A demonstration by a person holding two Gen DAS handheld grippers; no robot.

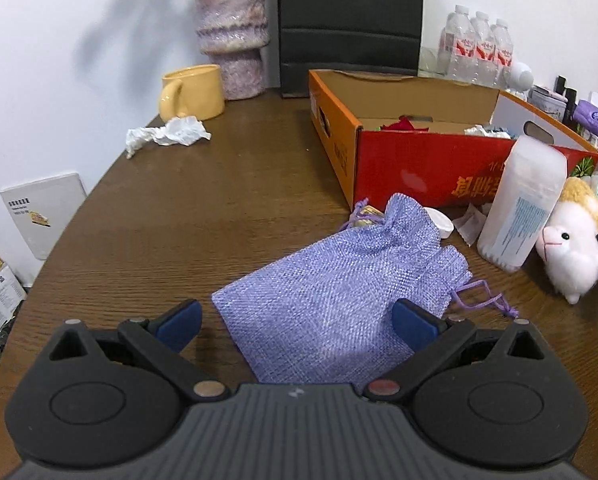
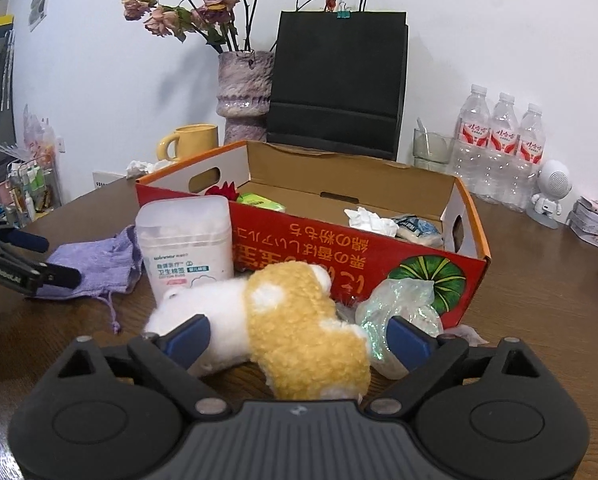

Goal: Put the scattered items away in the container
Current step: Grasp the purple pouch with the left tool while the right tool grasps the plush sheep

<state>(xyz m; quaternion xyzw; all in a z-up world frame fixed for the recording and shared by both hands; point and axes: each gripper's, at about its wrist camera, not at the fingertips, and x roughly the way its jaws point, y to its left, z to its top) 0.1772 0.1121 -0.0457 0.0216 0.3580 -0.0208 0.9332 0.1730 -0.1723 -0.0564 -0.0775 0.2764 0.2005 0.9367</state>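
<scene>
We start with the purple cloth bag (image 1: 331, 304), which lies flat on the brown table (image 1: 179, 232) just in front of the red box (image 2: 379, 256). Our left gripper (image 1: 297, 322) stands wide and loose over the bag's near end, one blue pad on each side, and nothing is pinched yet. To do this well, we push down until the pads (image 1: 413, 326) reach the cloth, then squeeze a thick fold so the thin bag does not slip out

Right beside the bag, also in front of the box, lies the soft toy lamb (image 2: 295, 332). Our right gripper (image 2: 299, 340) is spread wide around its yellow back and is not gripping it. We should close on the fat middle, not the shiny wrapper (image 2: 399, 304) next to it

The white tub of cotton swabs (image 2: 187, 240) stands between the bag and the lamb, touching the box front, so we lift straight up and do not knock it. The box already holds some crumpled paper (image 2: 369, 220)
</scene>
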